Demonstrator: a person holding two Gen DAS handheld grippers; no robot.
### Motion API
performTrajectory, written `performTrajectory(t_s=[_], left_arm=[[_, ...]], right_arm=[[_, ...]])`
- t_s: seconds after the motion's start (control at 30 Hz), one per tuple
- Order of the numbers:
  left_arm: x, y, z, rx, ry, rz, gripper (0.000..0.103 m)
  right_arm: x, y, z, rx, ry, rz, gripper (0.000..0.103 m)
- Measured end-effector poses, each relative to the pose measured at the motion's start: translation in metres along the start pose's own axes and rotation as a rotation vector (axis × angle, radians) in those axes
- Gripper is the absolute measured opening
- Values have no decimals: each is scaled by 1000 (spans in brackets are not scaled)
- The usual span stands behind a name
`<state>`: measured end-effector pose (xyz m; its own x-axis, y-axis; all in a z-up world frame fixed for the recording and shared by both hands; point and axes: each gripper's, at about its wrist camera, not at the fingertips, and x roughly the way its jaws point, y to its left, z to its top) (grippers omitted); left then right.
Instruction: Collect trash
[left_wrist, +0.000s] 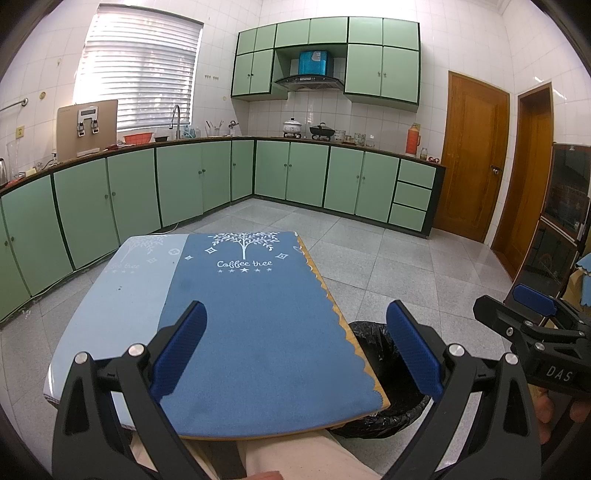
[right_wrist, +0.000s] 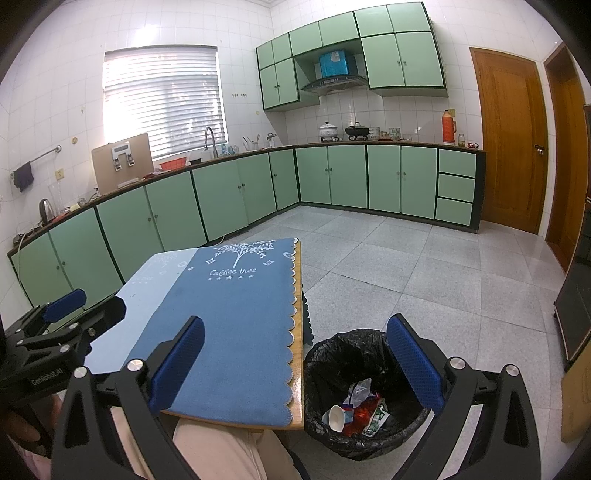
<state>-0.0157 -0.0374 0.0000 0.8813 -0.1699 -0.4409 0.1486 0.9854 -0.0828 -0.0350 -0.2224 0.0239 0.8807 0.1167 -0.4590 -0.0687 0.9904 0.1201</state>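
Both claws, left claw (left_wrist: 295, 347) and right claw (right_wrist: 295, 360), spread apart and empty above the cloth-covered worktop (left_wrist: 258, 332). Trash (right_wrist: 356, 408) already heaped inside the lined bin (right_wrist: 321, 354) just beside it, apparently collected.

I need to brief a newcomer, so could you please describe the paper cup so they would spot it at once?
Find the low table with the blue cloth; a bin lined with a black bag stands beside it on the floor. Among the wrappers inside lies the paper cup, the only white cone-shaped piece, tipped on its side.
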Motion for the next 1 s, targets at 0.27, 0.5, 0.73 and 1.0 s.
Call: performTrajectory(t_s=[0.27,0.5,0.73,1.0], left_arm=[[0,0,0,1,0,0,95],[2,1,-2,5,0,0,95],[2,2,-1,0,0,2,95],[3,4,-1,-9,4,2,95]], right_arm=[[2,0,0,0,3,1,97],[2,0,-1,2,4,0,97],[4,0,-5,0,4,-1,97],[5,0,-6,0,4,0,97]])
